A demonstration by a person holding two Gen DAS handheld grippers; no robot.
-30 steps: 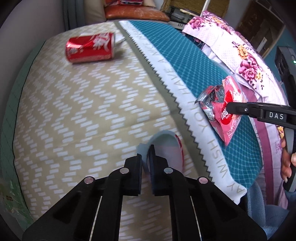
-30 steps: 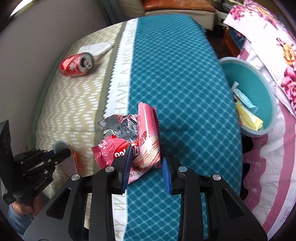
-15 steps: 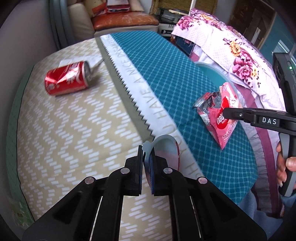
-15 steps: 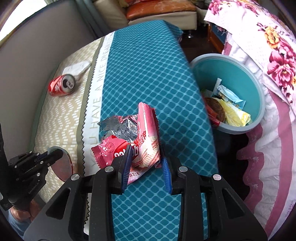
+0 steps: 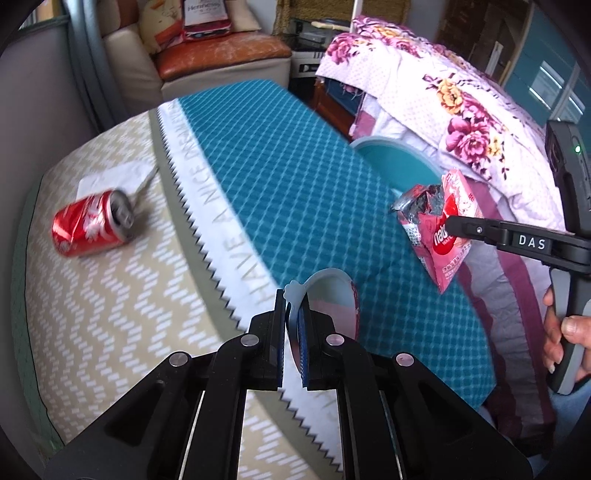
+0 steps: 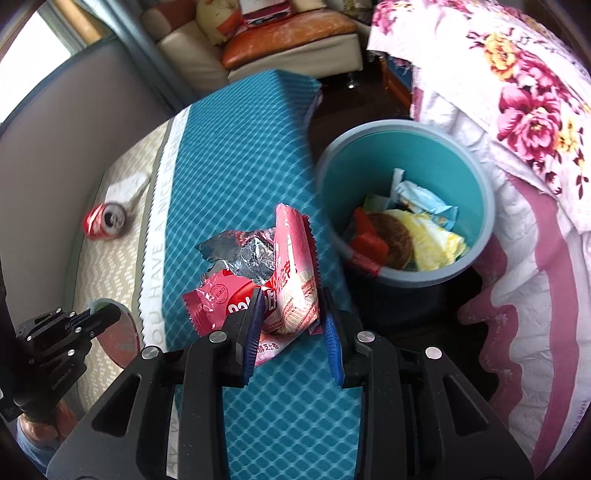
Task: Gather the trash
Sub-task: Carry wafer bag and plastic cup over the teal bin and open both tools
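My left gripper (image 5: 293, 314) is shut on the rim of a thin round foil lid (image 5: 332, 306), pale blue at the edge with a pink face, held above the cushion. My right gripper (image 6: 291, 317) is shut on crumpled pink and silver snack wrappers (image 6: 280, 266), seen from the side in the left wrist view as wrappers (image 5: 439, 229) in the right gripper (image 5: 448, 223). A teal trash bin (image 6: 476, 181) holding several wrappers stands on the floor just right of the held wrappers. A crushed red soda can (image 5: 92, 223) lies on the beige cushion beside a white tissue (image 5: 110, 175).
The cushion (image 5: 295, 184) is half beige zigzag, half teal diamond pattern, with a white lettered band between. A floral pink quilt (image 6: 535, 110) lies right of the bin. A cream sofa with an orange seat (image 6: 288, 33) stands behind. A hand (image 5: 565, 343) holds the right gripper's handle.
Both grippers have moved right across the cushion toward the bin with their loads. The bin now shows far more fully in the right wrist view; the can has slid left and farther off.
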